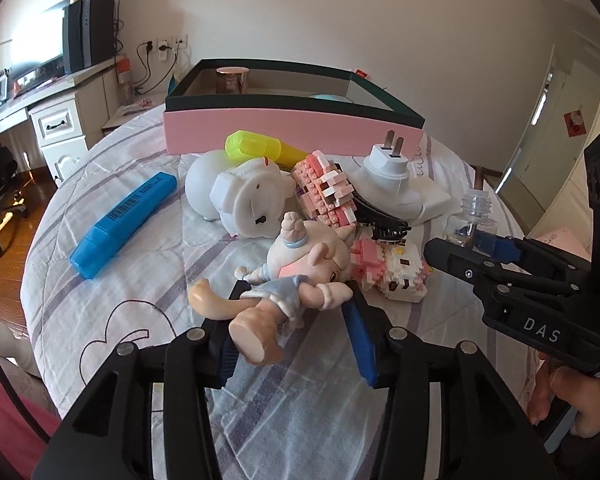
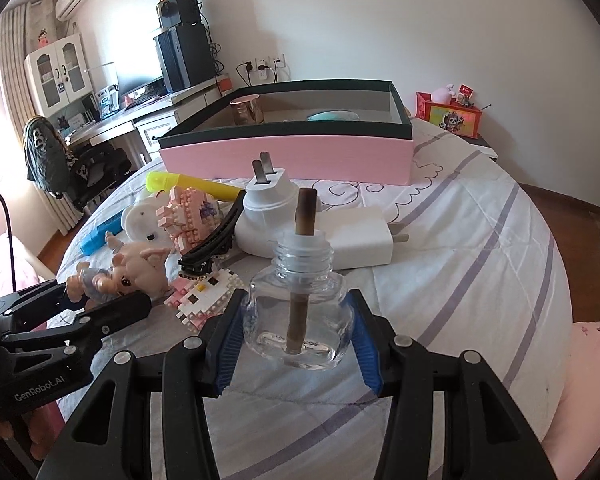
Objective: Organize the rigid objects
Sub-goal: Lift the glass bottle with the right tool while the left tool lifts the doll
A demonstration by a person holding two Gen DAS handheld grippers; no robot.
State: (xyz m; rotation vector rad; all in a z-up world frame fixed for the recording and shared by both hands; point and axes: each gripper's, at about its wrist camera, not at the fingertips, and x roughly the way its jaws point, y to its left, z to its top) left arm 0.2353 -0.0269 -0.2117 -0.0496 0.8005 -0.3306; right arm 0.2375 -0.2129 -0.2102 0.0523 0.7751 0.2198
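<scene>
My left gripper (image 1: 296,304) is shut on a pink pig-eared doll figurine (image 1: 296,280) lying on the bed; it also shows in the right wrist view (image 2: 132,268). My right gripper (image 2: 296,312) is shut on a clear glass bottle with a brown wick (image 2: 298,312), upright on the bedspread; it also shows in the left wrist view (image 1: 470,220). A pink box with a dark green rim (image 1: 292,128) (image 2: 284,152) stands open behind the pile, holding a copper cup (image 2: 246,110) and a pale teal object (image 2: 332,115).
The pile on the bed holds a blue case (image 1: 120,224), a yellow highlighter (image 1: 260,148), a white round toy (image 1: 244,200), pink brick models (image 1: 328,192), a black hair clip (image 2: 212,248), a white plug-in device (image 2: 268,212) and a white charger (image 2: 364,240). A desk (image 1: 52,92) stands left.
</scene>
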